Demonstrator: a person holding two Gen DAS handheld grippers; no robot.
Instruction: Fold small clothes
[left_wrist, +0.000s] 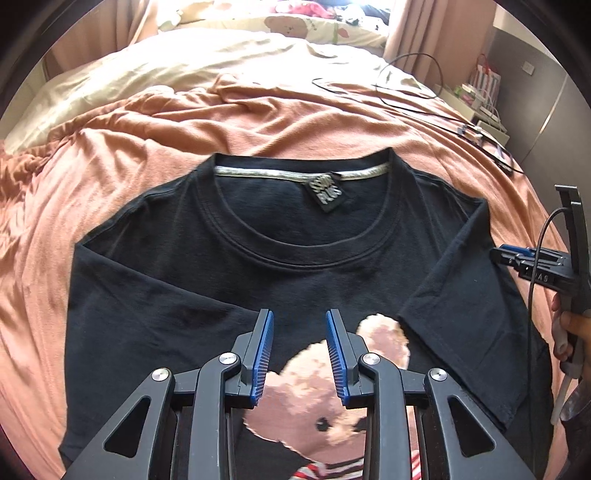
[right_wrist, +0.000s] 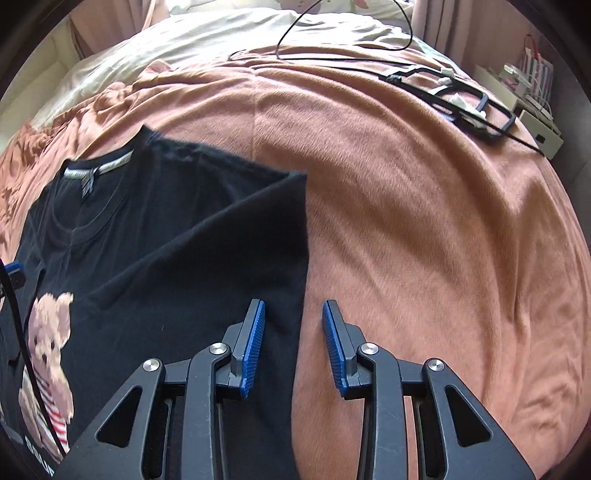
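A black T-shirt (left_wrist: 192, 266) with a teddy-bear print (left_wrist: 325, 398) lies face up on the pink blanket (left_wrist: 258, 118), collar towards the far side. Both its sleeves are folded inward over the chest. My left gripper (left_wrist: 300, 317) hovers open over the bear print, nothing between its blue pads. The right gripper (left_wrist: 517, 258) shows at the right edge of the left wrist view, beside the folded right sleeve. In the right wrist view the right gripper (right_wrist: 293, 308) is open above the T-shirt's (right_wrist: 177, 236) folded right edge, its jaws straddling the hem line.
Black cables (right_wrist: 369, 66) and a black frame-like object (right_wrist: 476, 110) lie on the blanket's far right. A cream quilt (left_wrist: 184, 62) and pillows cover the bed's far end. A white shelf with small items (left_wrist: 487, 107) stands right of the bed. A hand (left_wrist: 569, 325) holds the right gripper.
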